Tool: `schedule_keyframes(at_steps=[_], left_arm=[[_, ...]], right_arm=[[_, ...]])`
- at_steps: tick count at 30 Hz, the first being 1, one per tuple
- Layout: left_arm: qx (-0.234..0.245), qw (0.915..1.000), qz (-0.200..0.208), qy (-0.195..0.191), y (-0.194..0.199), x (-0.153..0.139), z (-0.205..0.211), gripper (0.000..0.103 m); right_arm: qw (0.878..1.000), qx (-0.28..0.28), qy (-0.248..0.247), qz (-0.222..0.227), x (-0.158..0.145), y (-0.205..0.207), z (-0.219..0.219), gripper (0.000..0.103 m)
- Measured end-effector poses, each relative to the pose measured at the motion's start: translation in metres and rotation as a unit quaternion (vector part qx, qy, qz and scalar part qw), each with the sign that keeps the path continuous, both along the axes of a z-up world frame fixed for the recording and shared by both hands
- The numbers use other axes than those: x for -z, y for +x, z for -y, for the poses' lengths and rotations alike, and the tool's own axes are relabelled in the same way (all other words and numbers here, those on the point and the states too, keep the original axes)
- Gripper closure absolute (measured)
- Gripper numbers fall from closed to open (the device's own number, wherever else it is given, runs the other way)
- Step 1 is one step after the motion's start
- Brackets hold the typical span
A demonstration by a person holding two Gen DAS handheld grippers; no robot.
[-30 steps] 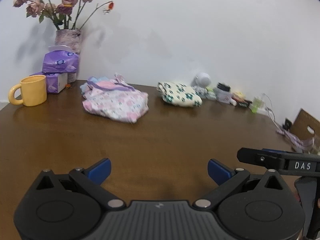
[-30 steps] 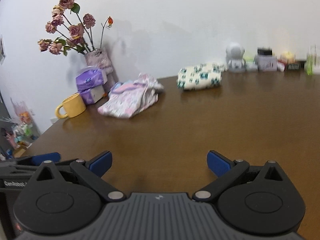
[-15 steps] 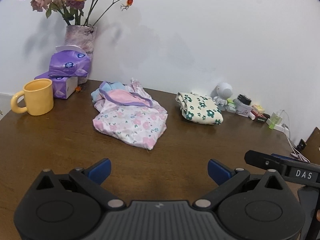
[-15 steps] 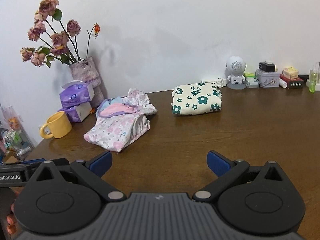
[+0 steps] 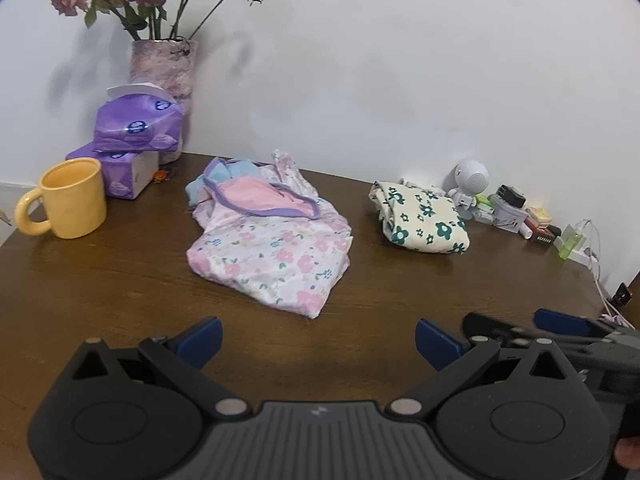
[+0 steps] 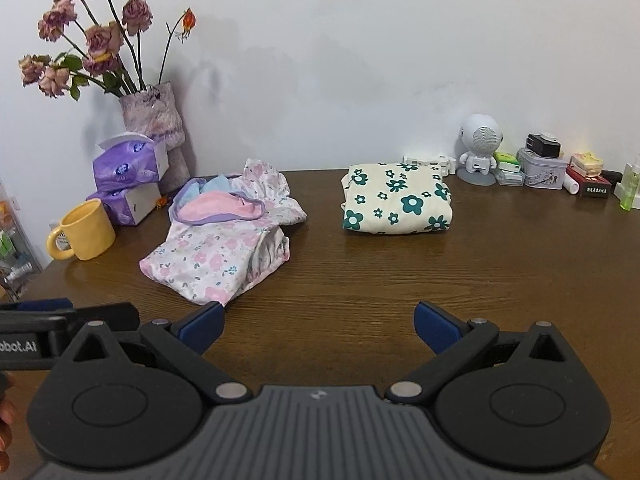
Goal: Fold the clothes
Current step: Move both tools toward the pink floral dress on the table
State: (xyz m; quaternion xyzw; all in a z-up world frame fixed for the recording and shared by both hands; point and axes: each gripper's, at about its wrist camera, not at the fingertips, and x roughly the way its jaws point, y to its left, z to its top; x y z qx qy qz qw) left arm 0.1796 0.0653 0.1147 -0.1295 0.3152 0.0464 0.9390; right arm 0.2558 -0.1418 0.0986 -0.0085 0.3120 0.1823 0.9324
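Observation:
A loose pile of pink floral clothes (image 5: 272, 248) lies on the brown table (image 5: 120, 288), with a pink and purple garment (image 5: 260, 196) on top; the pile also shows in the right wrist view (image 6: 216, 252). A folded cream garment with green flowers (image 5: 420, 220) lies further right, also in the right wrist view (image 6: 396, 200). My left gripper (image 5: 318, 340) is open and empty, just short of the pile. My right gripper (image 6: 318, 326) is open and empty, its left fingertip (image 6: 204, 322) close to the pile's near corner.
A yellow mug (image 5: 68, 200), purple tissue packs (image 5: 132, 136) and a vase of dried roses (image 5: 164, 64) stand at the back left. A small white robot figure (image 6: 480, 148), tins, boxes and a green bottle (image 6: 630, 184) line the back right by the wall.
Both grippers have moved forward and tilted down toward the table, so the clothes pile looks larger and nearer. Both stay open. The clothes have not moved.

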Motion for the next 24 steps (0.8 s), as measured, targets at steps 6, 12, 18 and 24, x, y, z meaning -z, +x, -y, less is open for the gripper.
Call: schedule_keyframes(at_steps=[6,12,18,24], left_arm=[[-0.006,1.0,0.004,0.005,0.017,0.004,-0.004,0.0],[-0.021,0.9994,0.008,0.026,0.033,0.006,-0.009,0.0],[-0.029,0.999,0.013,0.032,0.05,0.01,-0.017,0.0],[-0.038,0.9985,0.014,0.037,0.067,0.017,-0.034,0.0]], right_arm=[[1.0,-0.011,-0.004,-0.002,0.008,0.015,-0.009,0.0],[1.0,-0.014,-0.002,0.001,0.007,0.032,-0.011,0.0],[1.0,-0.016,-0.002,0.004,0.007,0.049,-0.013,0.0],[1.0,-0.026,-0.012,0.004,0.013,0.068,-0.023,0.0]])
